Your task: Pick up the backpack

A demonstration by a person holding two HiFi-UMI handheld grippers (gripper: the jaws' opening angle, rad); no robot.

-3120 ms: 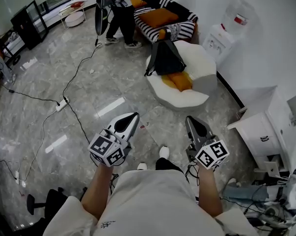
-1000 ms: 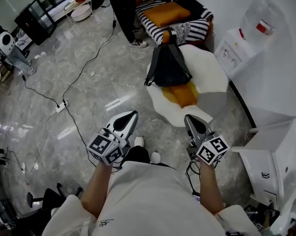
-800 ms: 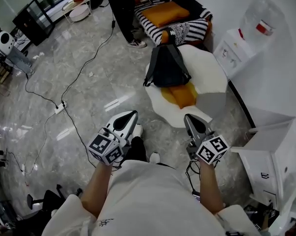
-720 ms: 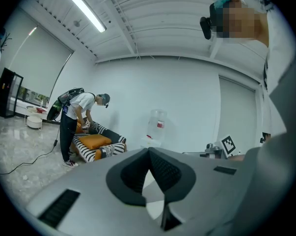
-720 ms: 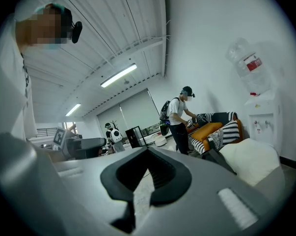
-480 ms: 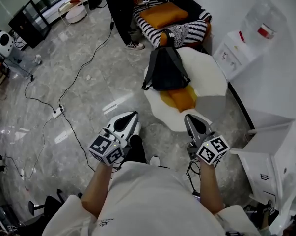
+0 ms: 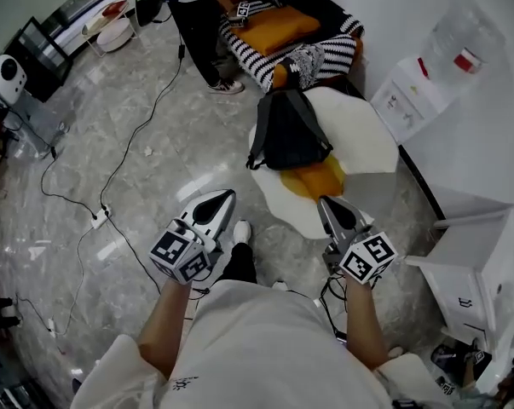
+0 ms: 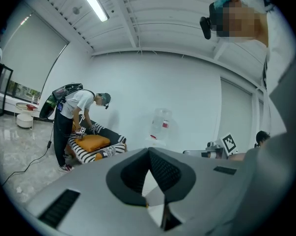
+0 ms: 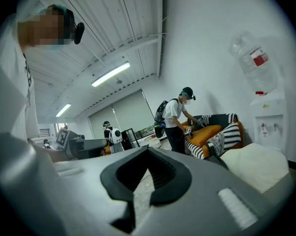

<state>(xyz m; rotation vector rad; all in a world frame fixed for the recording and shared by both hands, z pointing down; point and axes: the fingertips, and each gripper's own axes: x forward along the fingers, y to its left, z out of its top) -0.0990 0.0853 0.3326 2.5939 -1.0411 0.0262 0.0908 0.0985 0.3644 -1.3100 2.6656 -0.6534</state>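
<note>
Backpack: one black backpack (image 7: 286, 130) lies on the white egg-shaped seat (image 7: 372, 139), over its far-left edge, straps on top. Its near end touches the orange cushion (image 7: 323, 177) at the seat's middle.
Grippers: two. The left gripper (image 7: 225, 197) and the right gripper (image 7: 326, 204) are both clenched, jaws pressed together with nothing between them. Both are held at the seat's near edge, apart from the backpack.
Marker cubes: two, one on each gripper.
Sofa: one striped sofa (image 7: 325, 54) just beyond the seat's far edge, with one orange pad (image 7: 278, 25) on it.
People: one person (image 7: 193, 20) stands at the sofa's left end and wears a pack of their own.
Water dispenser: one (image 7: 410, 92), right of the seat against the wall, with one bottle (image 7: 470, 41) on top.
Cabinet: one white cabinet (image 7: 478, 271) at the right edge.
Floor: one power strip (image 7: 99, 220) with cables running from it.
Cut off or unclear: the standing person's head is cut by the head view's top edge. In both gripper views the gripper's own body fills the lower half, and the backpack cannot be made out there.
</note>
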